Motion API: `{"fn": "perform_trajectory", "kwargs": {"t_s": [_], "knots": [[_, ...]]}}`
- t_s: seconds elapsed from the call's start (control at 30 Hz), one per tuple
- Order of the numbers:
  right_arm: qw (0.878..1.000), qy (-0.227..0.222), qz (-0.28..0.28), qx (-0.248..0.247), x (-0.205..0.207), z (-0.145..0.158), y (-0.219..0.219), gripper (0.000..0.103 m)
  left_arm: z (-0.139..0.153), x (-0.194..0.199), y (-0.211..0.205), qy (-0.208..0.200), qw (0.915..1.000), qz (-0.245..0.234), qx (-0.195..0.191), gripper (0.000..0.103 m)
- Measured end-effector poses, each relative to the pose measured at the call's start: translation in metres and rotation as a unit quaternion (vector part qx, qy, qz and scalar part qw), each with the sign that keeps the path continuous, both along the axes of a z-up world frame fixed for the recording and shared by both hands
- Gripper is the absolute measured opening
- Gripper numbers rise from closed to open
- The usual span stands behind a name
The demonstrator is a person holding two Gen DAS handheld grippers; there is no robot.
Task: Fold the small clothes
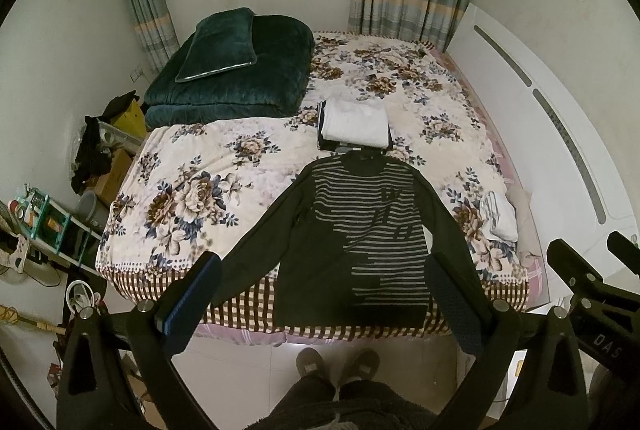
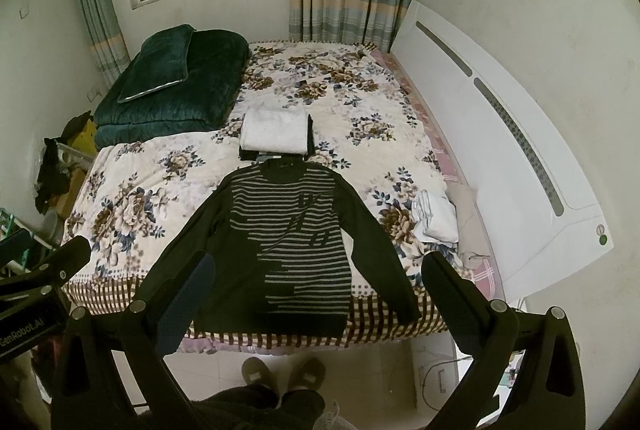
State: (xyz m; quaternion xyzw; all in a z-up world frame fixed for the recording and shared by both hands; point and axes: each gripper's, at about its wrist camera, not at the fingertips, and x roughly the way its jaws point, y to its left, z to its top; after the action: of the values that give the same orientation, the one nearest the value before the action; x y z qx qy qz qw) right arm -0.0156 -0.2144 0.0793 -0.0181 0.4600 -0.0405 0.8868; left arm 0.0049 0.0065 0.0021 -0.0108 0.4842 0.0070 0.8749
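Note:
A dark long-sleeved sweater with grey stripes [image 1: 360,230] [image 2: 288,242] lies flat on the bed's near edge, sleeves spread, collar pointing away. Behind its collar sits a stack of folded clothes with a white piece on top [image 1: 356,123] [image 2: 274,135]. A crumpled white garment [image 1: 498,216] [image 2: 436,216] lies at the sweater's right. My left gripper [image 1: 324,290] hangs open above the sweater's hem, holding nothing. My right gripper [image 2: 320,294] is also open and empty, in front of the bed's edge. Each view shows the other gripper at its side.
The bed has a floral blanket [image 1: 200,181] [image 2: 132,197]. A folded dark green quilt with a pillow [image 1: 236,69] [image 2: 172,77] fills its far left. A white headboard [image 1: 540,109] [image 2: 500,149] runs along the right. Clutter and shelves [image 1: 52,222] stand on the left floor. A person's slippers [image 1: 336,362] are below.

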Motion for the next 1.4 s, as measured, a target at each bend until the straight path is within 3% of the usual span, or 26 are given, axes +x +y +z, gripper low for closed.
{"fn": "perform_trajectory", "kwargs": {"t_s": [1.4], "knots": [[1.000, -0.002, 0.007, 0.001, 0.007, 0.005, 0.003, 0.103, 0.010, 0.012, -0.004, -0.004, 1.0000, -0.001, 0.000, 0.103]]}}
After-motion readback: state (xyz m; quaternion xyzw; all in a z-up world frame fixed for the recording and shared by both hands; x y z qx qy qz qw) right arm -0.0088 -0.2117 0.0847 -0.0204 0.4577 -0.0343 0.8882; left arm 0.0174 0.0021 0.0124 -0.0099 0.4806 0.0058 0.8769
